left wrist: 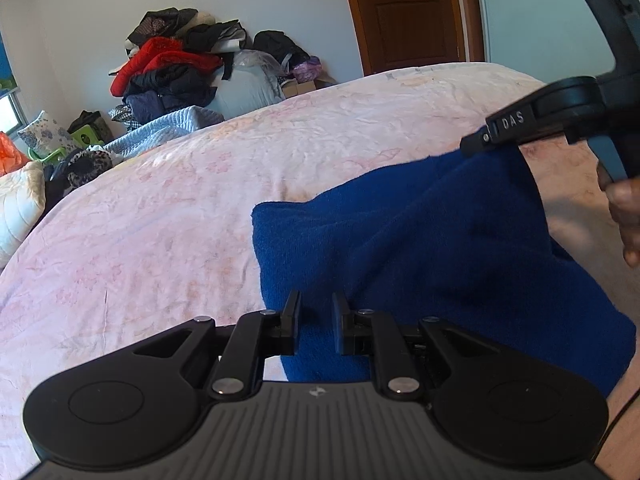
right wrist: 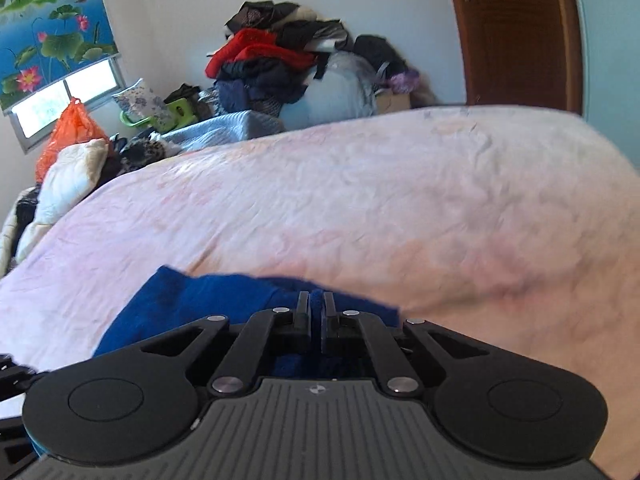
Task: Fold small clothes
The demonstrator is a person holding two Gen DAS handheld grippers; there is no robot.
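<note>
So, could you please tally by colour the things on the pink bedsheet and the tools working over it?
Blue: 1, the blue cloth
Black: 2, the left gripper and the right gripper
Total: 3

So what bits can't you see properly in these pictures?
- Blue cloth: its near edge hides behind the left gripper in the left wrist view, so what kind of garment it is stays unclear.
- Same cloth in the right wrist view: mostly covered by the right gripper, which is pinching it, and blurred.
- Hand: cut off by the right edge.
- Pile of clothes by the wall: too jumbled to tell pieces apart.
</note>
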